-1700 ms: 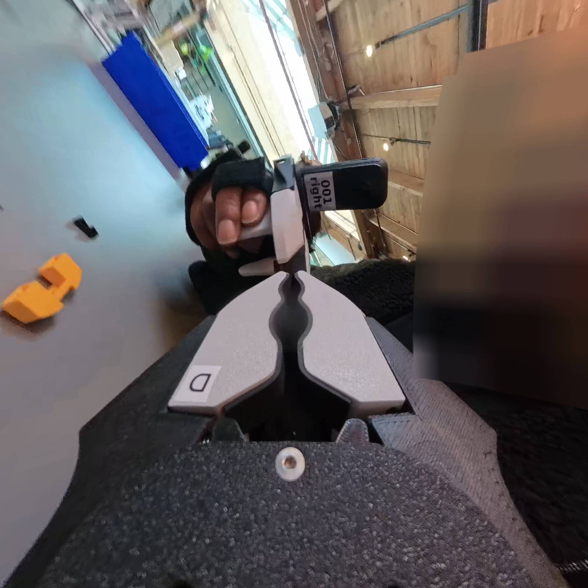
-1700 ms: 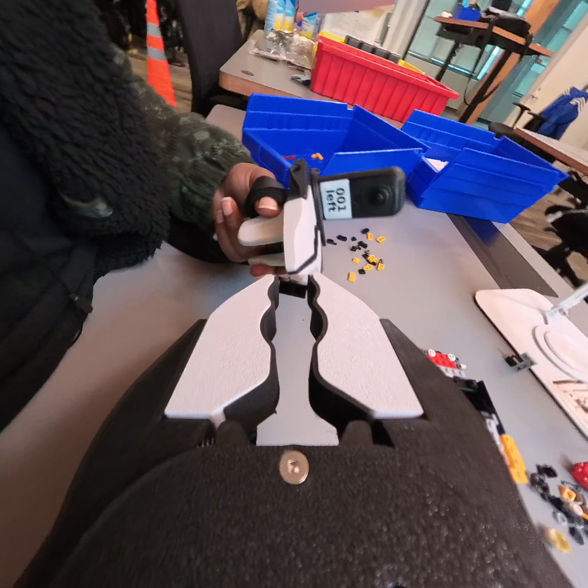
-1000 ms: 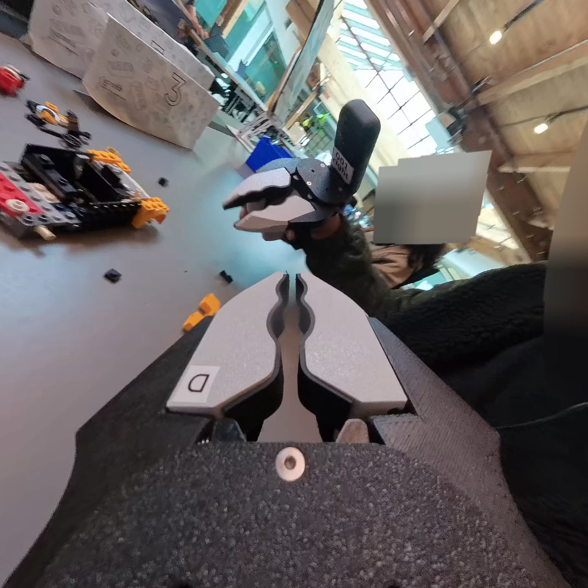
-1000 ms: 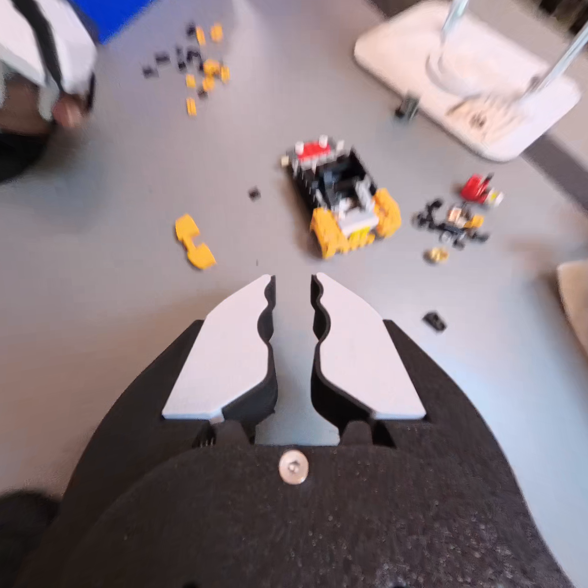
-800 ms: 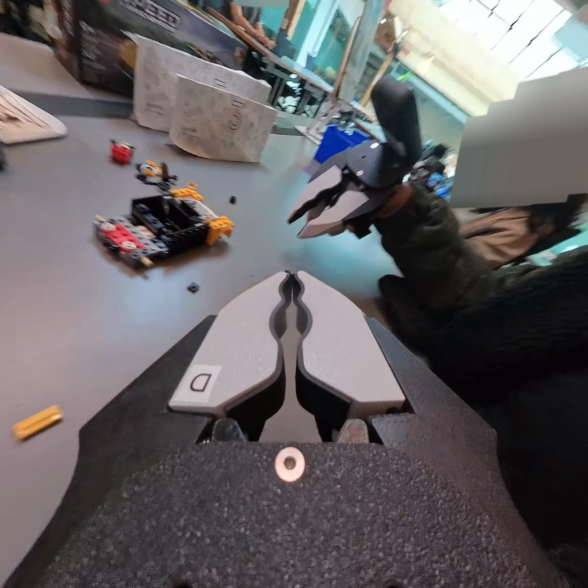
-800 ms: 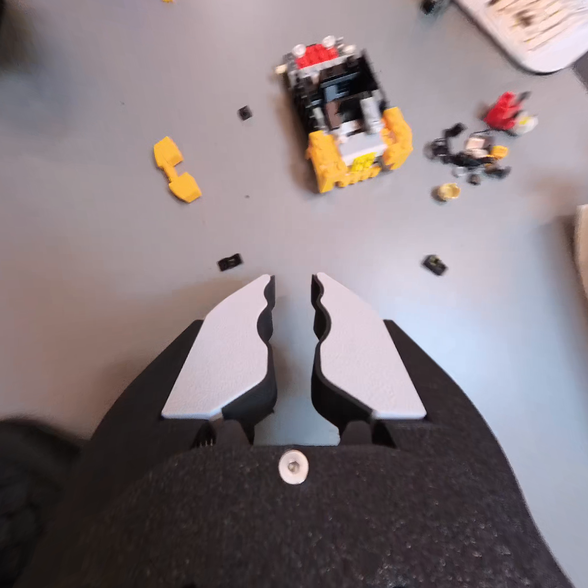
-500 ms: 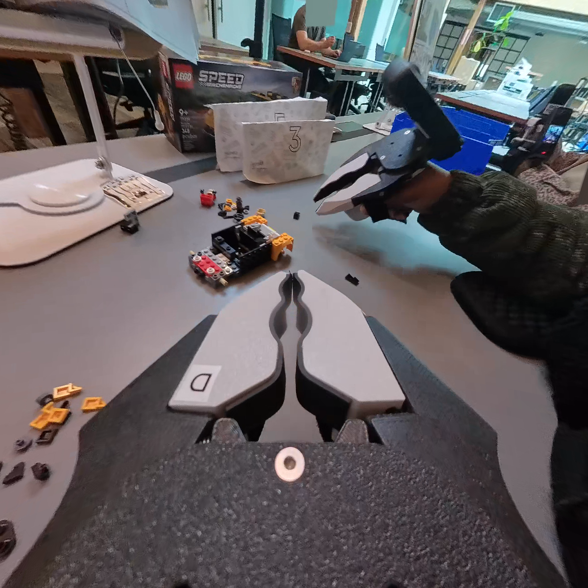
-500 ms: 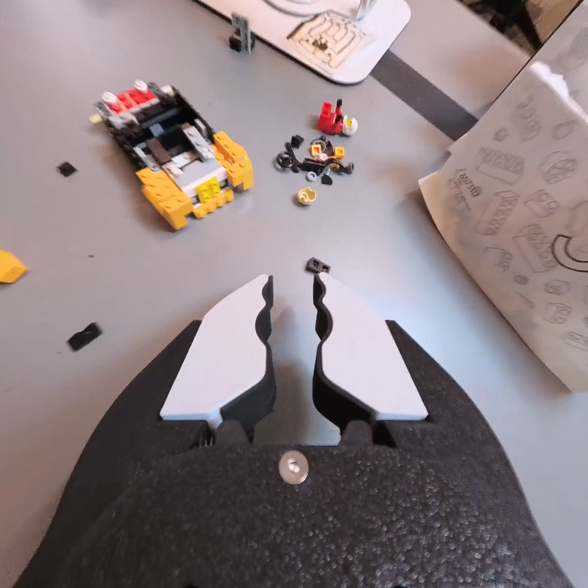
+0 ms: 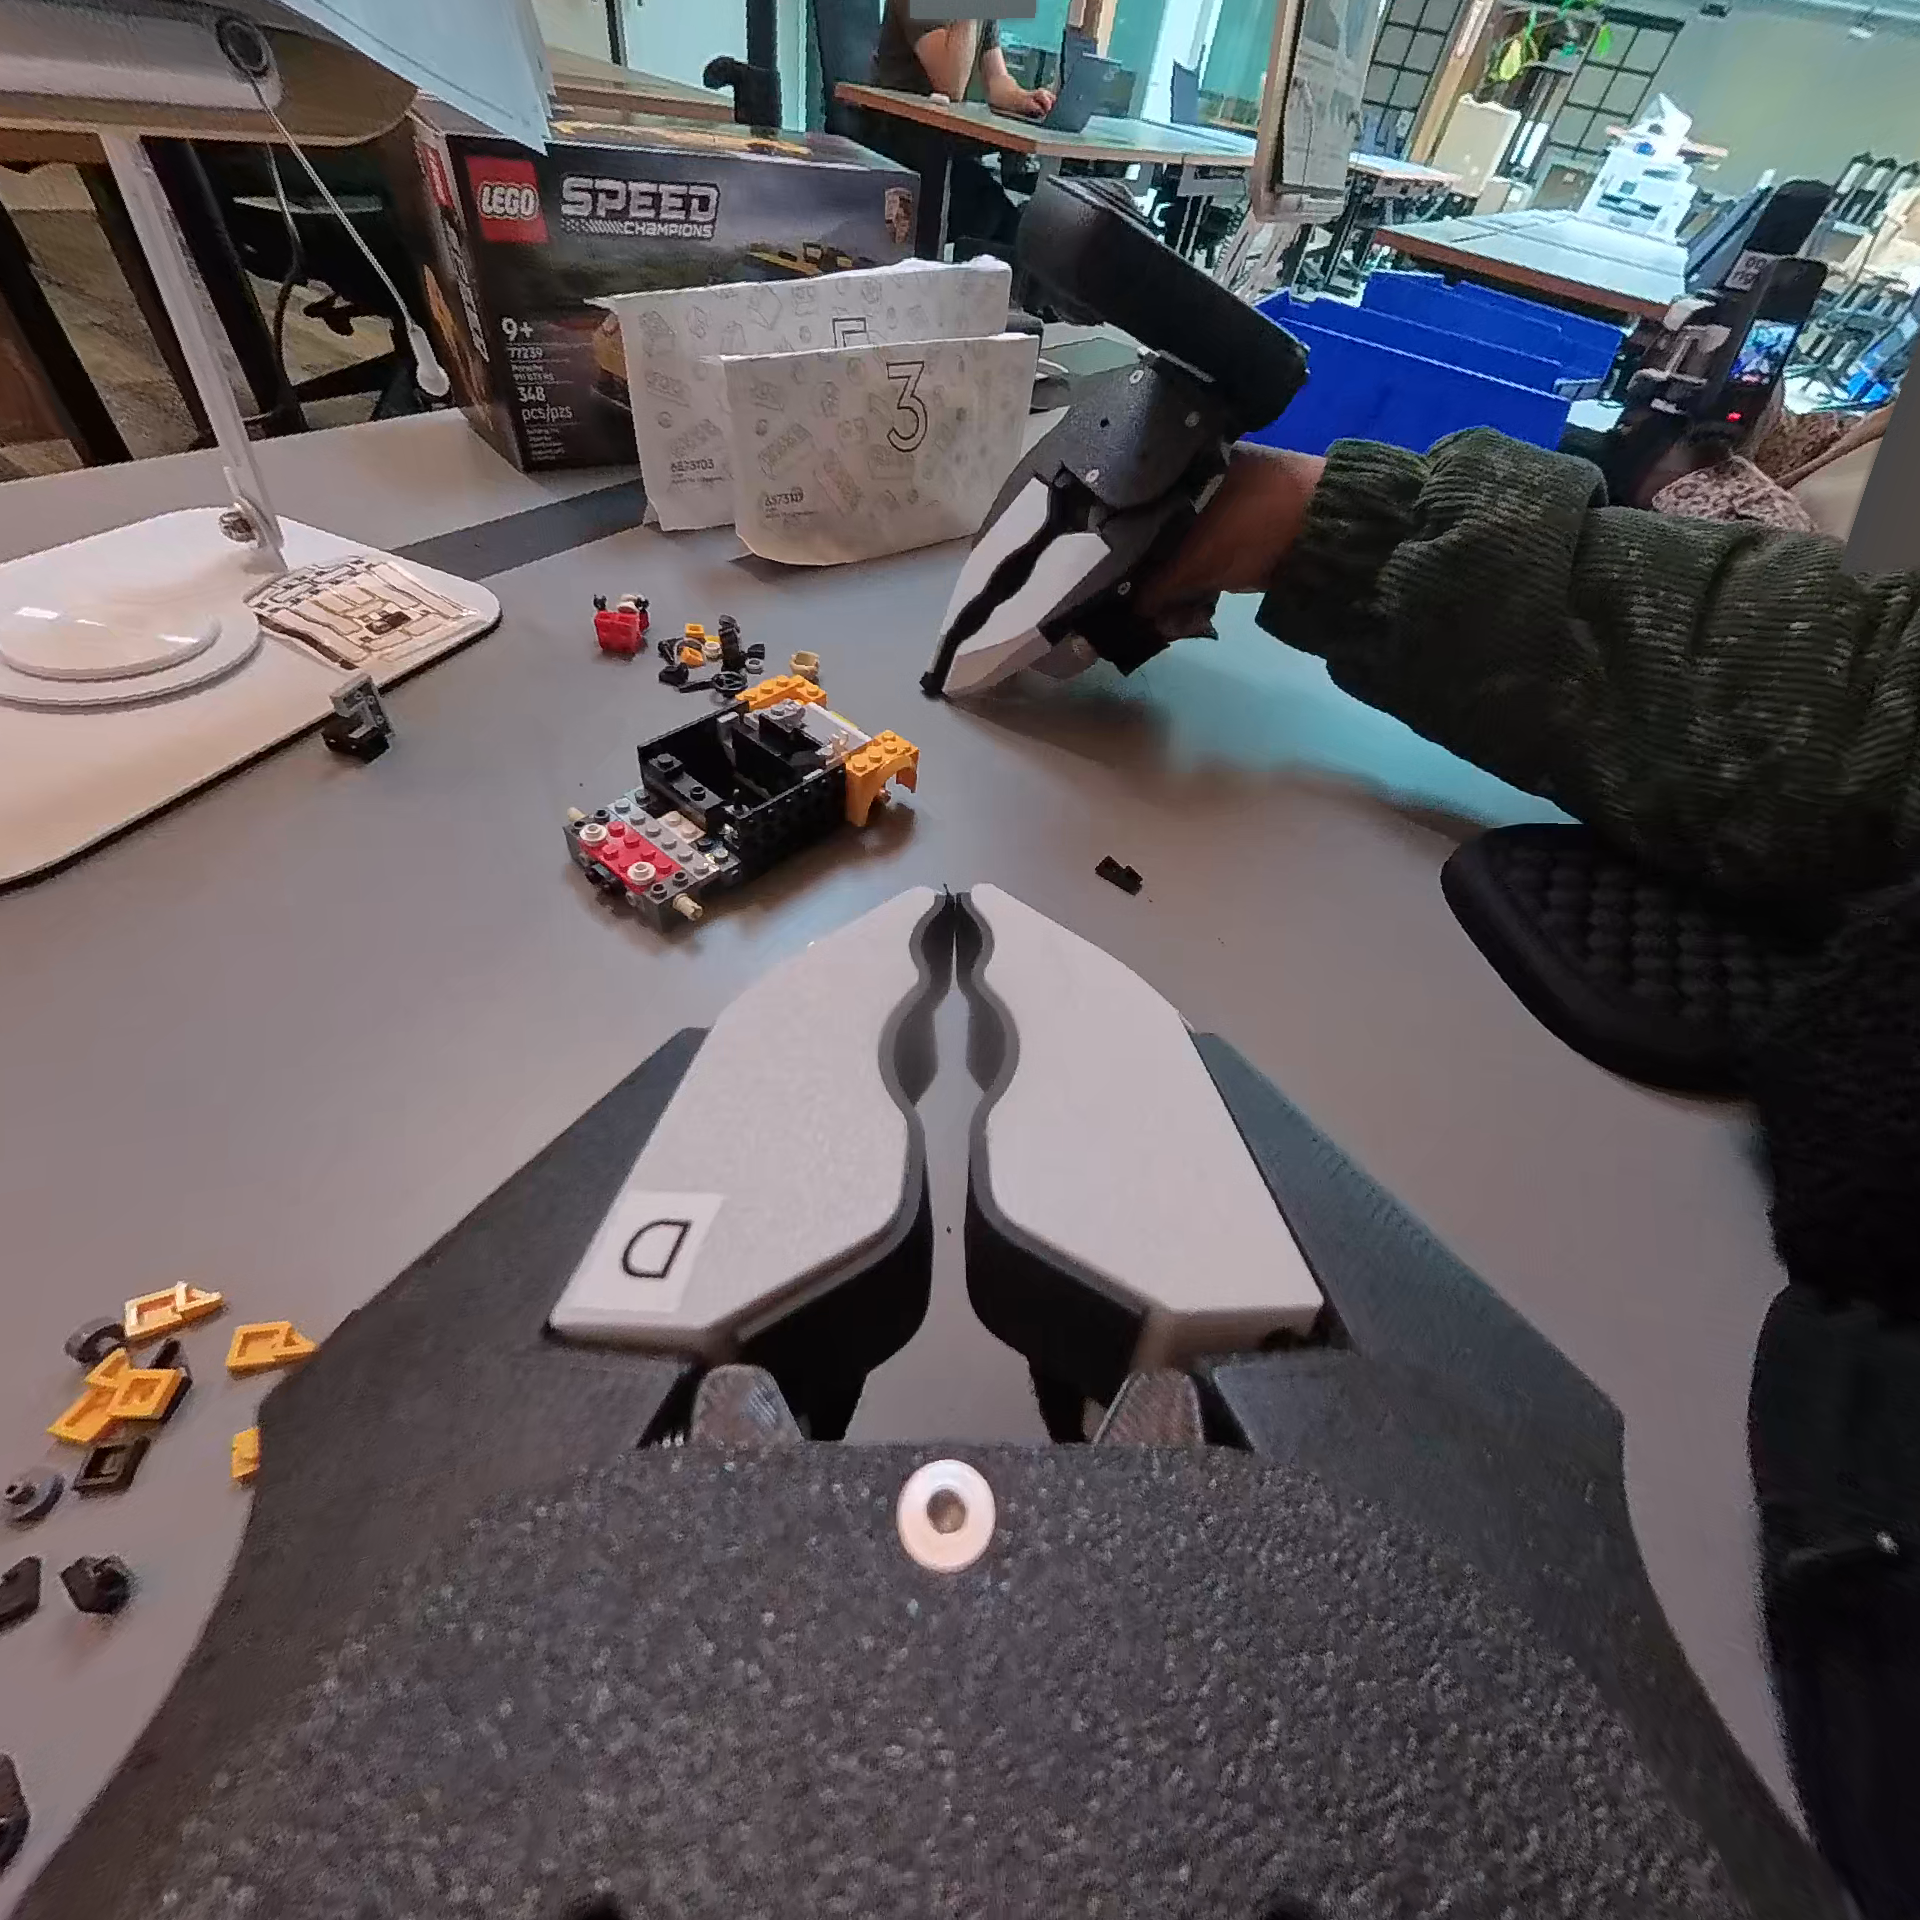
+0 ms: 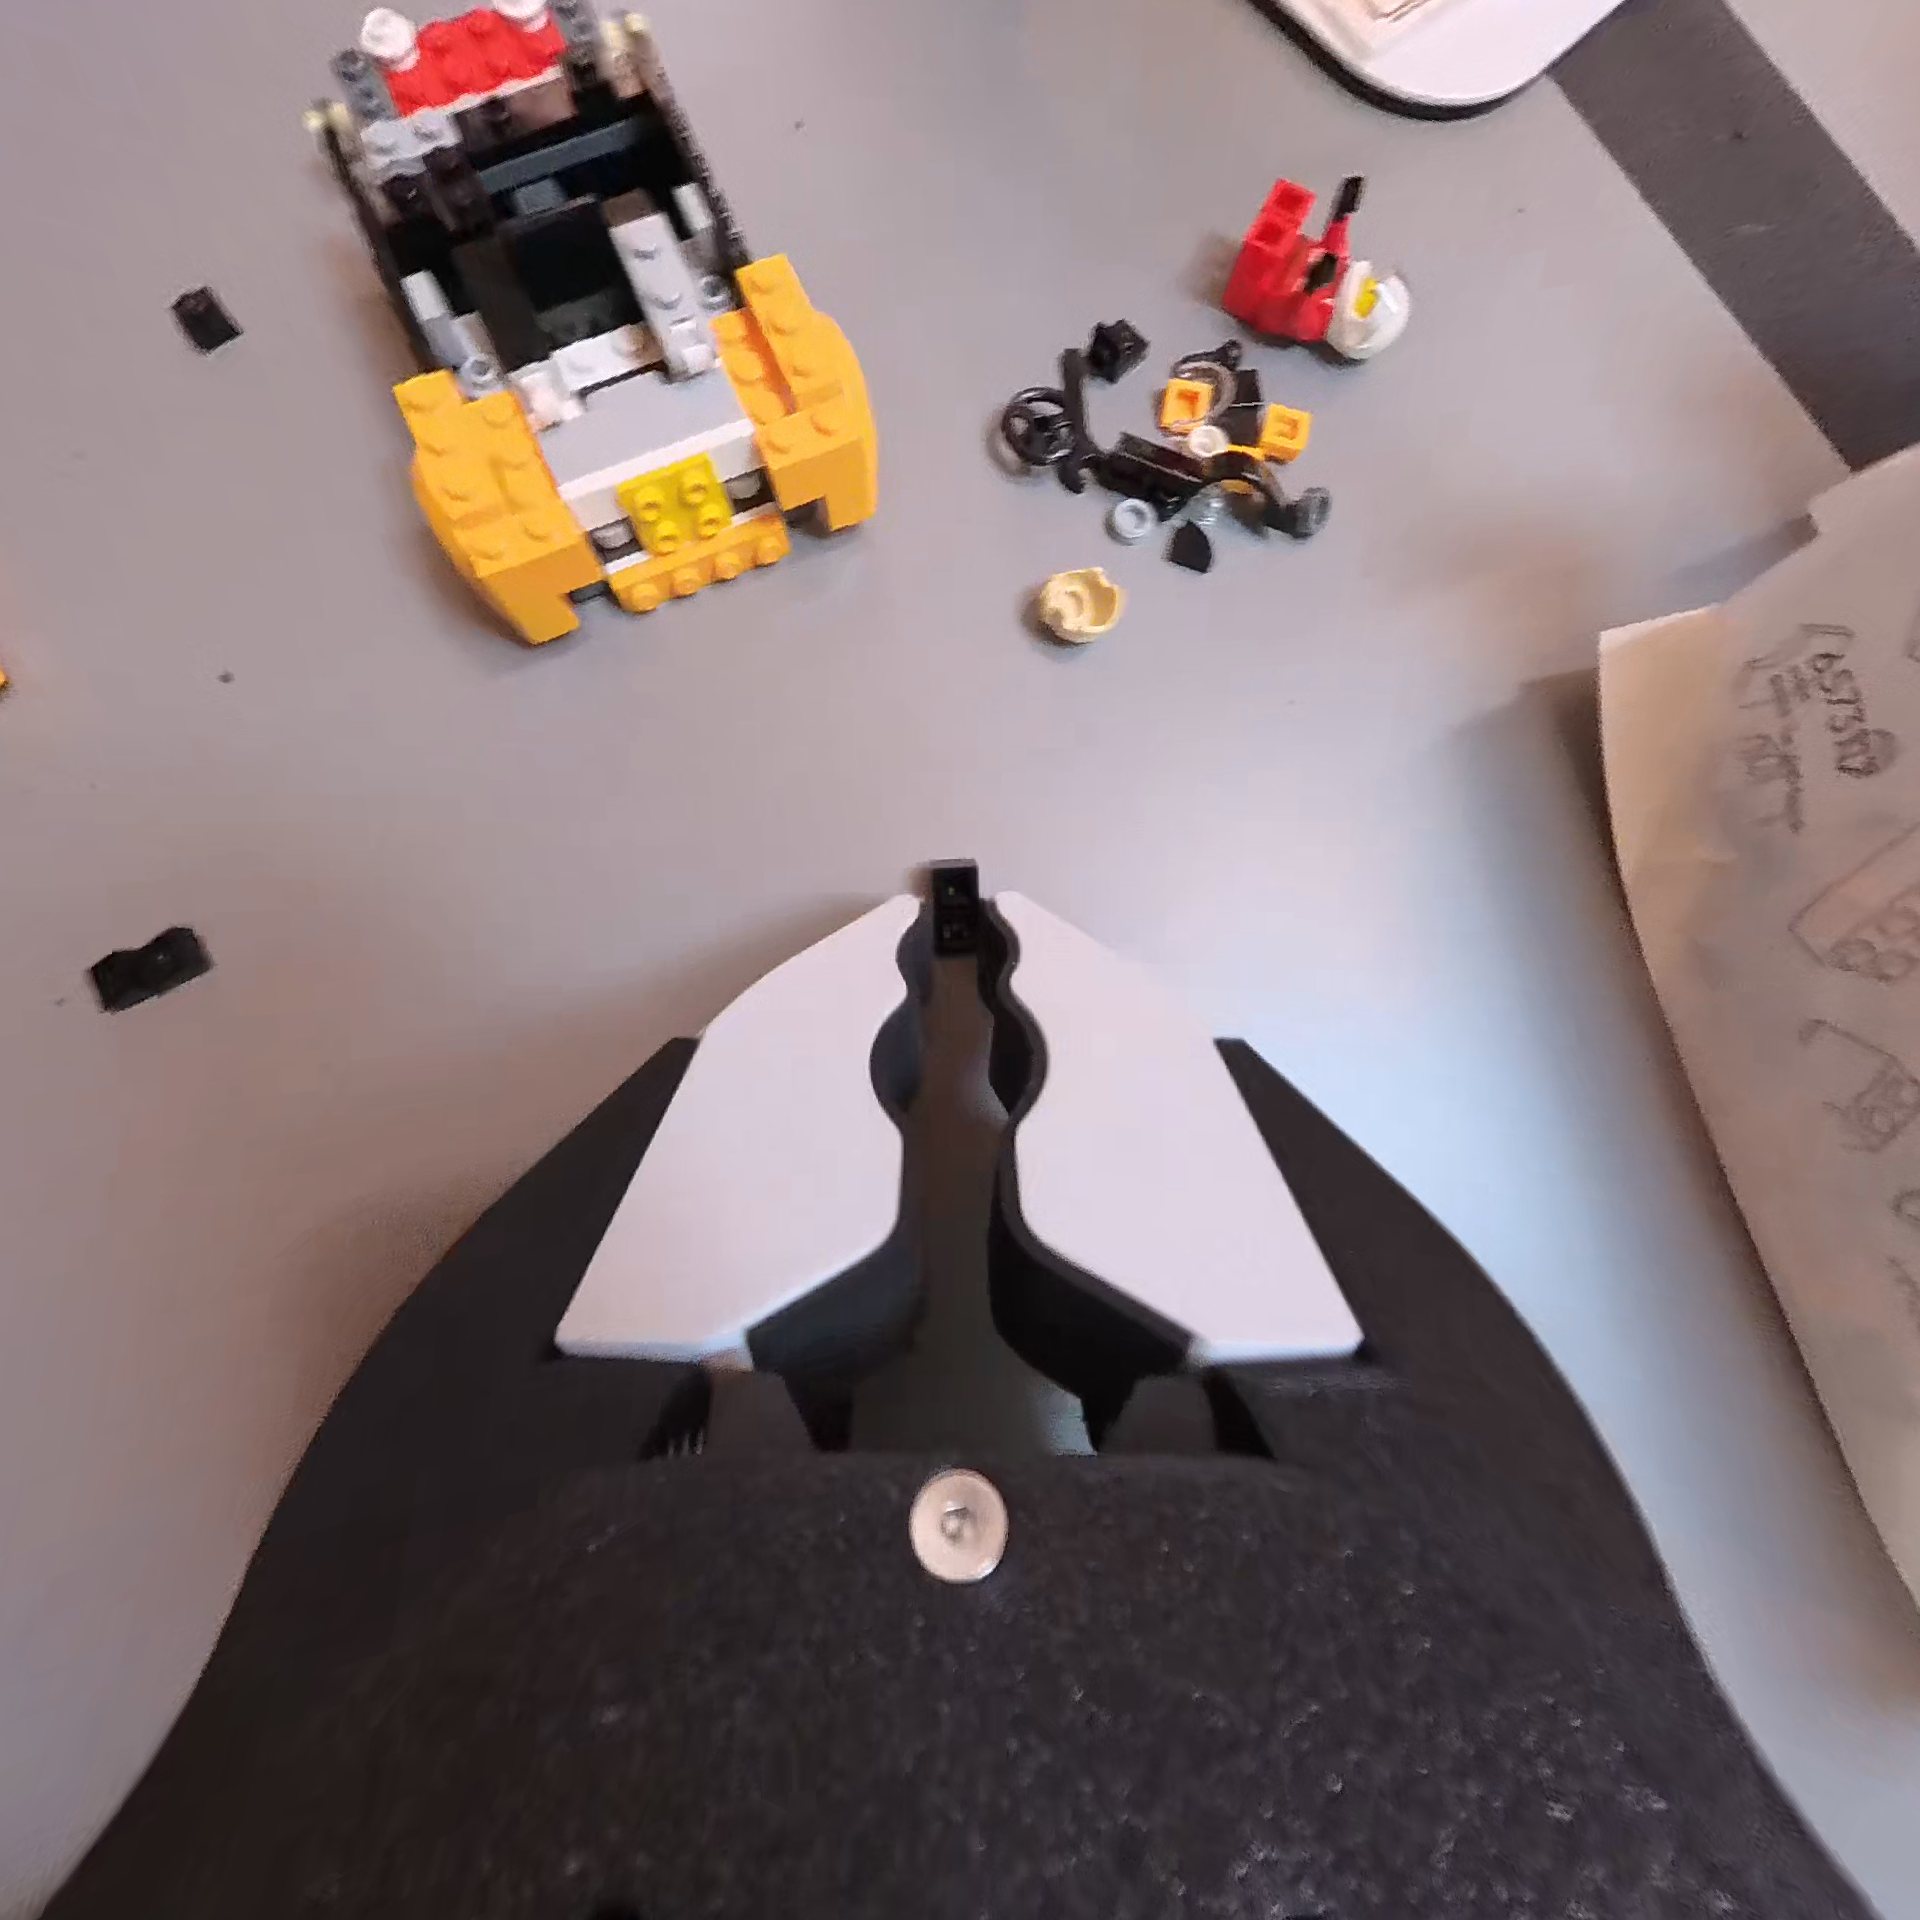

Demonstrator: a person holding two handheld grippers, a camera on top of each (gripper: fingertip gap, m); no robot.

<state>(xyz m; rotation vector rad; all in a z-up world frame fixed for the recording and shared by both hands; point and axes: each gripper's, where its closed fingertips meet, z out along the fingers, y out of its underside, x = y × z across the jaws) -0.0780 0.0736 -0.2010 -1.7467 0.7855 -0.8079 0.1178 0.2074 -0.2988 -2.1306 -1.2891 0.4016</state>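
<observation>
My right gripper (image 10: 954,902) is low over the grey table (image 10: 520,831) and is shut on a small black brick (image 10: 954,914), which sticks out a little past the fingertips. In the left wrist view the right gripper (image 9: 935,681) has its tips down at the table, to the right of a partly built toy car (image 9: 738,800). The car, black with orange wheel arches and a red end, shows ahead and left of the right gripper (image 10: 613,343). My left gripper (image 9: 948,899) is shut with nothing between its fingertips. It hovers just in front of the car.
A pile of small loose parts (image 10: 1174,436), a red piece (image 10: 1283,265) and a tan round piece (image 10: 1081,605) lie right of the car. Loose black bricks (image 10: 145,966) (image 9: 1118,875), orange pieces (image 9: 145,1371), paper bags (image 9: 883,436), a box (image 9: 644,260), a white lamp base (image 9: 156,644) and blue bins (image 9: 1434,353) surround it. My hands' fingertips stand some 25 centimeters from each other.
Both grippers swung from facing each other down toward the table. The right gripper dropped onto the small black brick that lay just ahead and its jaws narrowed onto it. The left stayed shut.
</observation>
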